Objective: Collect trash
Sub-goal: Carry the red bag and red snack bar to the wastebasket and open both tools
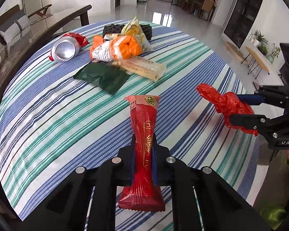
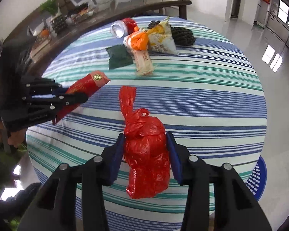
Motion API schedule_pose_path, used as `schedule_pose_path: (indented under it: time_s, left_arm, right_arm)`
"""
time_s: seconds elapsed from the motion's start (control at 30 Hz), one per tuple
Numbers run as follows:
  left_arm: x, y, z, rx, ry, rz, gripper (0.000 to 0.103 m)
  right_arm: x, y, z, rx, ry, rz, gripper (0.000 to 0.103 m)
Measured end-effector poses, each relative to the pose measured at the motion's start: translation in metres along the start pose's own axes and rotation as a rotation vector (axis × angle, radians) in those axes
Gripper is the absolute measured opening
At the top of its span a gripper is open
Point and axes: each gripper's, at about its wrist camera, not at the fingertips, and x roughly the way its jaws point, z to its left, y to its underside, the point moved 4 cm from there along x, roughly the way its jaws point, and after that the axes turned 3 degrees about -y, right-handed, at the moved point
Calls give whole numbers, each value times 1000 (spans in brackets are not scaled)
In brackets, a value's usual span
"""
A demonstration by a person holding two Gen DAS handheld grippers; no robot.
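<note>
A red wrapper is pinched by the left gripper above the striped tablecloth. A knotted red bag is clamped by the right gripper above the same cloth.

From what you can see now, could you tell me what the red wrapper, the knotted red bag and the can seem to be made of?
Red wrapper: glossy plastic film, probably; it has a crimped end seal and printed gold marks.
Knotted red bag: thin translucent plastic, crinkled and shiny.
Can: metal, likely aluminium, with a bright silver concave base.
</note>
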Motion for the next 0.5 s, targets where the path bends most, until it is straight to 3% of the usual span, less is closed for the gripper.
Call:
schedule_pose_path:
  time_s: [0.2,0.5]
  left_arm:
    - [-18,-22,-42,3,50,-73,10]
    - [-26,-69,-161,82,186,-134,10]
  right_arm:
    - [-35,11,-49,137,-15,-87,43]
    - [-101,50,-157,322,145,-173,43]
